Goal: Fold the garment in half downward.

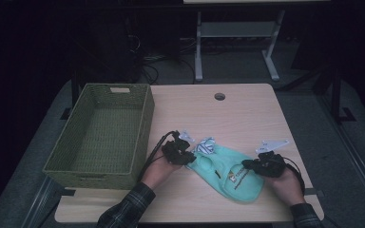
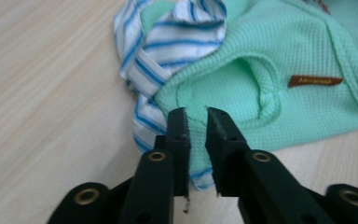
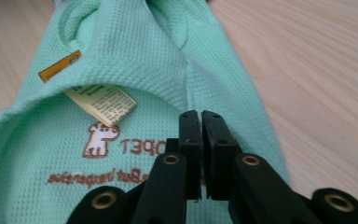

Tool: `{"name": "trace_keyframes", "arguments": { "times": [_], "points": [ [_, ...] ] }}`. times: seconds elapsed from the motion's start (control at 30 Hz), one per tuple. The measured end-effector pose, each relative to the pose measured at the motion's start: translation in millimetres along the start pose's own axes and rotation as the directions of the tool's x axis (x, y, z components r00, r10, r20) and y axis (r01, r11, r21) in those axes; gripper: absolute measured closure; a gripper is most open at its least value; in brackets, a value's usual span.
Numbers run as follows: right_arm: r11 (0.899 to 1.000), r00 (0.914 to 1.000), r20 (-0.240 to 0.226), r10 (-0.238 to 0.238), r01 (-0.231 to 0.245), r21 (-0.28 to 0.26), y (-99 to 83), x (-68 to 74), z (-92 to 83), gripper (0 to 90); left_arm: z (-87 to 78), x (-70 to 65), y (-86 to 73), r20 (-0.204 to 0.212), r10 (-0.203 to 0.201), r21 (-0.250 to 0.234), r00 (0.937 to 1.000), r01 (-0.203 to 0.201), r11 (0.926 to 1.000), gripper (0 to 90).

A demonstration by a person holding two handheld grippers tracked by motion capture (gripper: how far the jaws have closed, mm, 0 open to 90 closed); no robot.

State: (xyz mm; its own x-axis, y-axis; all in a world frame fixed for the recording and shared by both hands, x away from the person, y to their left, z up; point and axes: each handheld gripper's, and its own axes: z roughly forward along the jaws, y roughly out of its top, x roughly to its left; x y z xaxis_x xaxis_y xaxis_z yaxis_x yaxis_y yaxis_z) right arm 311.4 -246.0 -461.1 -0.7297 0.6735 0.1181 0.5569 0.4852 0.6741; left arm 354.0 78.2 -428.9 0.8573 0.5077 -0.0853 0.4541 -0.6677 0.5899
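Garment (image 1: 223, 171) of mint waffle cloth lies on the tabletop (image 1: 247, 114); left hand-held gripper (image 2: 196, 112) narrowly parted at its striped collar (image 2: 168, 42), right hand-held gripper (image 3: 200, 114) pinching its hem.

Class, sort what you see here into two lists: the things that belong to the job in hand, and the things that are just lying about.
Part of the job:
- mint green pet shirt with striped collar
- left gripper, jaws slightly apart at the shirt's edge
- right gripper, jaws almost closed over the shirt
- woven green basket, probably its destination

Just lying about:
- white table frame behind
- cables on the floor
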Motion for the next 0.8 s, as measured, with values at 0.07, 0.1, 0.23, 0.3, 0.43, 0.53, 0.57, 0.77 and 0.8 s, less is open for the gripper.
{"name": "trace_keyframes", "arguments": {
  "times": [0.07, 0.1, 0.23, 0.3, 0.43, 0.53, 0.57, 0.77, 0.8],
  "points": [
    [1.000, 1.0000, -0.004, -0.008, 0.008, -0.008, 0.8, 2.7, 1.5, 83.2, -1.4, 2.7, 3.8, -0.007, -0.006, -0.014, 1.0000, 0.006, 0.9999, 71.9],
    [1.000, 0.9999, -0.007, -0.010, 0.010, -0.006, 1.4, 4.2, 1.6, 82.7, -1.8, 4.7, 6.2, -0.014, -0.006, -0.019, 0.9999, 0.006, 0.9998, 69.5],
    [1.000, 0.9997, -0.017, -0.020, 0.019, -0.011, 2.8, 8.6, 3.4, 79.7, -1.7, 15.5, 15.9, -0.023, -0.036, -0.041, 0.9991, 0.035, 0.9985, 59.0],
    [1.000, 0.9995, -0.021, -0.023, 0.023, -0.004, 3.2, 10.5, 5.0, 78.1, 0.5, 20.9, 20.1, -0.028, -0.044, -0.045, 0.9987, 0.043, 0.9981, 55.3],
    [0.999, 0.9990, -0.023, -0.038, 0.038, 0.001, 3.9, 12.8, 7.9, 75.8, 8.6, 29.2, 27.6, -0.039, -0.059, -0.046, 0.9975, 0.057, 0.9973, 50.8],
    [0.999, 0.9991, -0.025, -0.036, 0.036, 0.004, 3.9, 14.1, 9.2, 74.1, 17.2, 32.8, 31.6, -0.045, -0.064, -0.045, 0.9969, 0.062, 0.9970, 47.7],
    [0.999, 0.9989, -0.023, -0.040, 0.040, 0.004, 3.5, 13.9, 9.6, 74.0, 20.1, 33.3, 32.1, -0.041, -0.066, -0.038, 0.9970, 0.065, 0.9972, 46.4],
    [0.999, 0.9992, -0.023, -0.034, 0.034, 0.004, 2.4, 13.0, 8.4, 72.7, 29.8, 30.2, 30.3, -0.024, -0.051, -0.009, 0.9984, 0.051, 0.9987, 39.7],
    [0.999, 0.9992, -0.022, -0.034, 0.034, 0.005, 2.3, 12.9, 8.4, 72.2, 31.2, 29.9, 29.7, -0.024, -0.052, -0.010, 0.9984, 0.052, 0.9986, 38.4]
  ]
}}
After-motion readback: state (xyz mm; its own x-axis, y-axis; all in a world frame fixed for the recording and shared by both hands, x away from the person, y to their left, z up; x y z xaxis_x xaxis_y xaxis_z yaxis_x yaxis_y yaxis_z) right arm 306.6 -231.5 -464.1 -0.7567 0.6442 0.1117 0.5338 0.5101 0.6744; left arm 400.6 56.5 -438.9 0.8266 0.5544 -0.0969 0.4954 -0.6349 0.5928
